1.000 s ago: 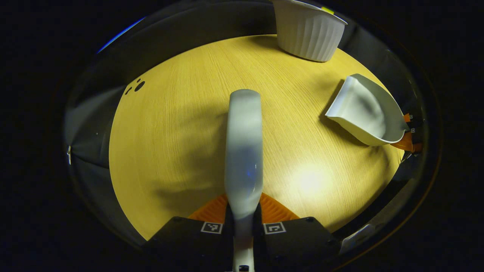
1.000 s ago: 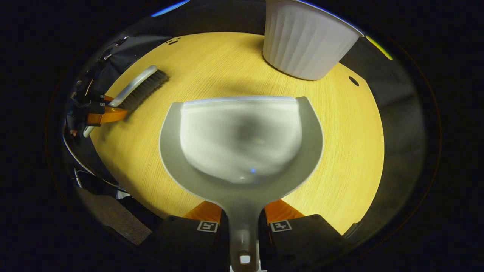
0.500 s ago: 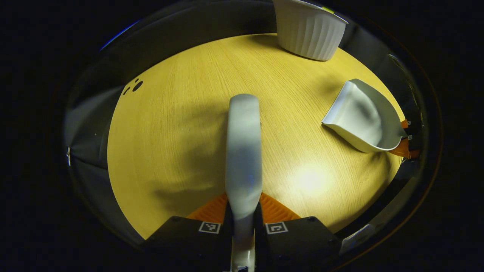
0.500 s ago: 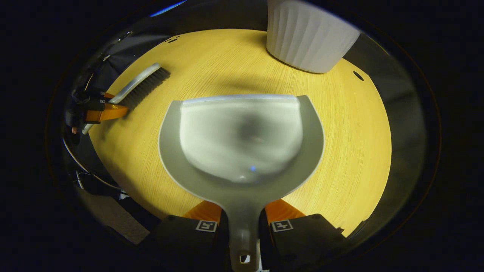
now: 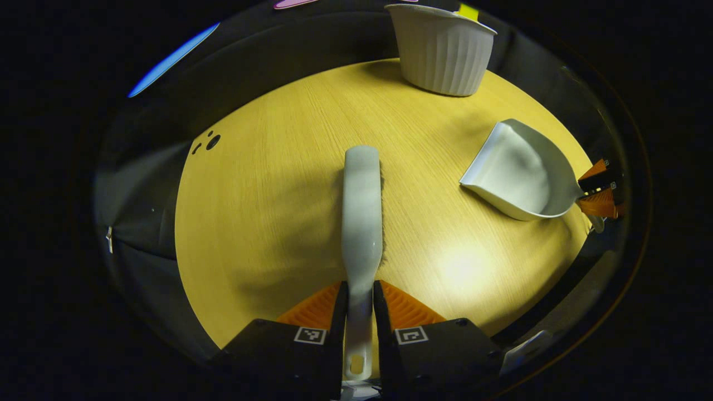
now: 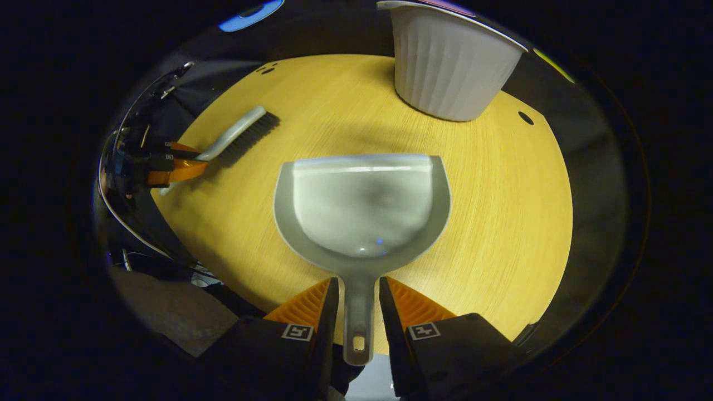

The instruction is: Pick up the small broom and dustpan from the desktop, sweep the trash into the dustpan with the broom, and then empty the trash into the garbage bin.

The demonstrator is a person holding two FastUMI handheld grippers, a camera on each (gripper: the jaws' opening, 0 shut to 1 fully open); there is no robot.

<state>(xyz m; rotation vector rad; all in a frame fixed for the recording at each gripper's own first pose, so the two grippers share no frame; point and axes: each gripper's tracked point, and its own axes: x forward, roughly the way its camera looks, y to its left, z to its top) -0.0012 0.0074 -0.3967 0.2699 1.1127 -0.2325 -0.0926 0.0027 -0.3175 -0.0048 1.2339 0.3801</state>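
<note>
The small grey broom (image 5: 362, 195) lies on the round wooden table (image 5: 267, 195), its handle running back between the fingers of my left gripper (image 5: 359, 287). The jaws stand slightly apart around the handle, open. The grey dustpan (image 6: 362, 206) rests flat on the table, and its handle lies loose between the fingers of my right gripper (image 6: 359, 281), with a narrow gap on each side. The right gripper view shows the broom (image 6: 239, 131) and my left gripper (image 6: 178, 164) at far left. The left gripper view has the dustpan (image 5: 518, 172) and my right gripper (image 5: 599, 192) at right.
A white ribbed garbage bin (image 6: 451, 67) stands at the table's far edge, just beyond the dustpan's mouth; it is also in the left gripper view (image 5: 440, 50). Small dark holes (image 5: 211, 142) mark the tabletop near the left rim. Cables hang by the left hand (image 6: 120, 184).
Both grippers have loosened and drawn back along the handles, so the hole at each handle's end now shows between the fingers. Broom and dustpan have settled lower on the table.
</note>
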